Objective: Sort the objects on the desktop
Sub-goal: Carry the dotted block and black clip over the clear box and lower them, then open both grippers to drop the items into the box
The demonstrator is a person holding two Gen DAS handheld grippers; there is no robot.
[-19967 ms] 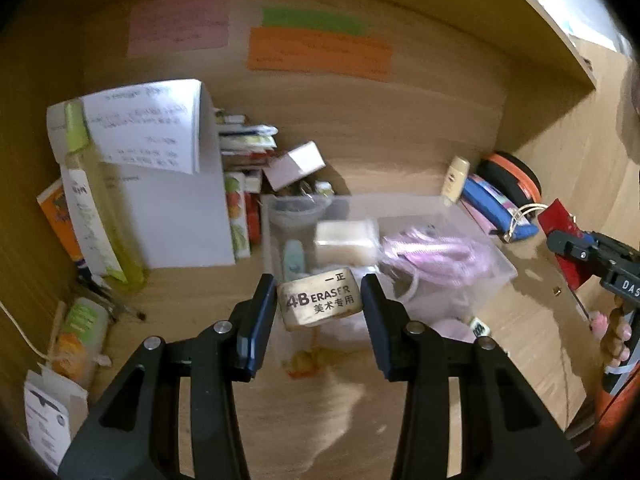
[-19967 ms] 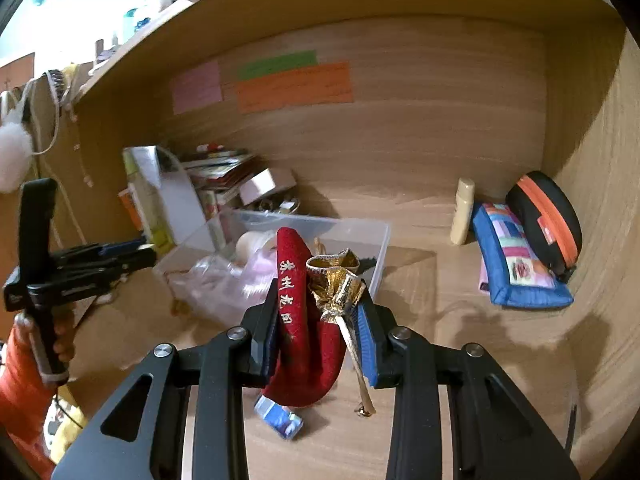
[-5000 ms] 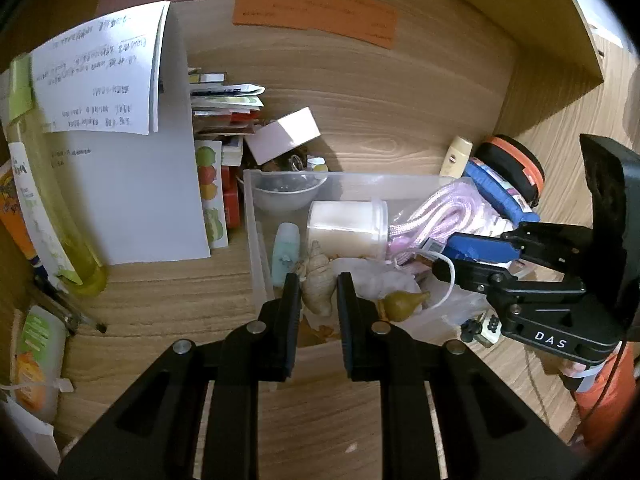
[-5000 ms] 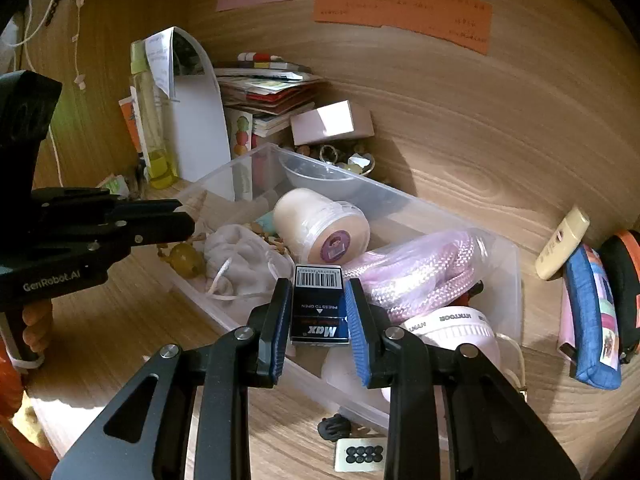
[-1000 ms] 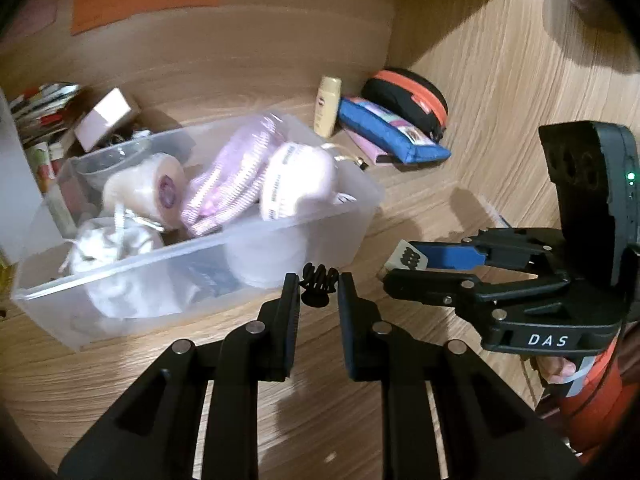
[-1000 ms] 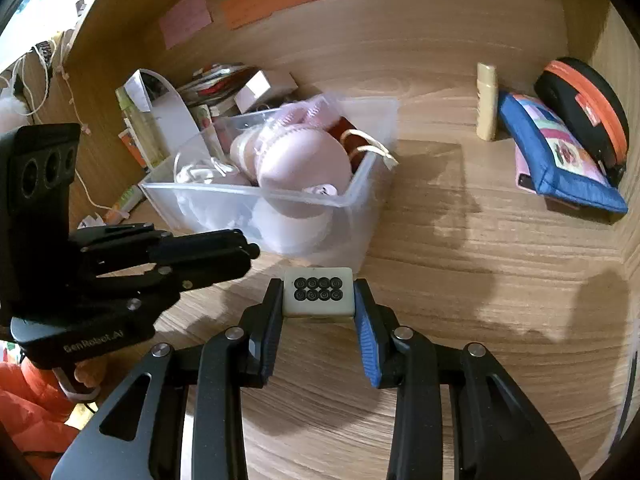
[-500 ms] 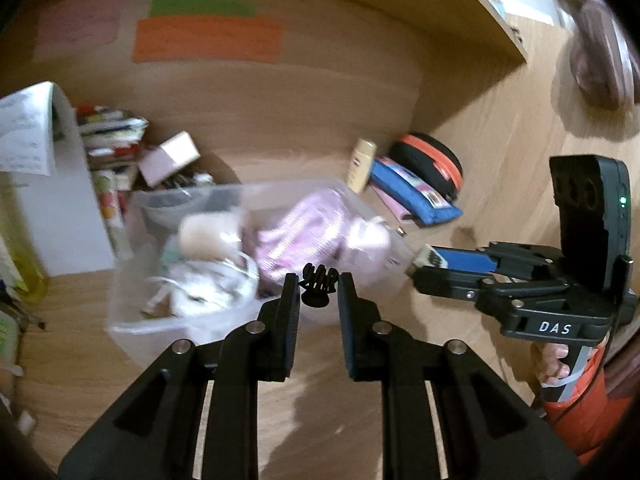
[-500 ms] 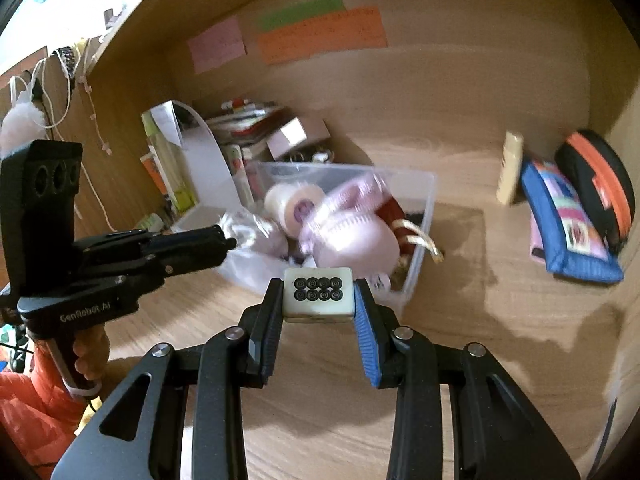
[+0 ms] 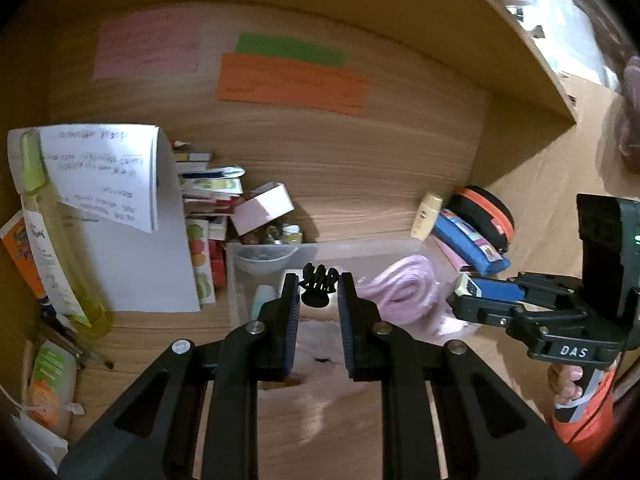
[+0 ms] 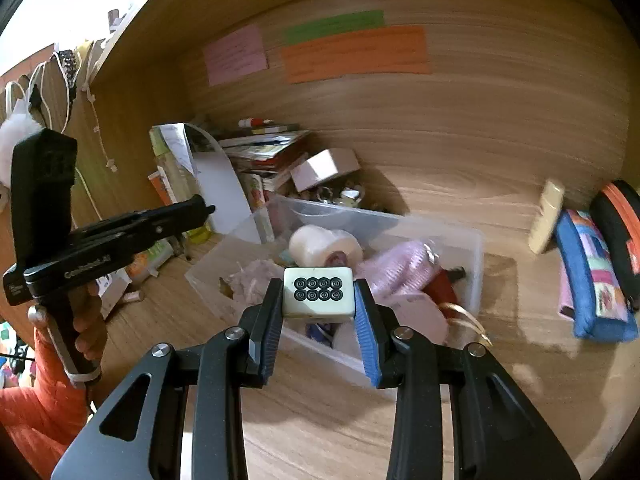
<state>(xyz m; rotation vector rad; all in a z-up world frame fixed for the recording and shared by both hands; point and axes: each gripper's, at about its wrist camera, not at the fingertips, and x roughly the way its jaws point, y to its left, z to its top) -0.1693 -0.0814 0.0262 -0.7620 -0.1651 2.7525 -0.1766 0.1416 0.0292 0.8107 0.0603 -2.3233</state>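
Black hair clip [image 9: 318, 289] between left jaws, tile [image 10: 319, 291] between right

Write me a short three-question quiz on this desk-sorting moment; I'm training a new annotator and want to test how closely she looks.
1. True or false: the right gripper holds a white tile with eight black rings on its face.
2. What does the left gripper hold between its jaws?
A. an eraser
B. a small black hair clip
C. a yellow tube
3. Fill in: on the back wall, the green strip sits directly above the ______ one.

Key
1. True.
2. B: the hair clip, in front of the clear plastic bin.
3. Orange.
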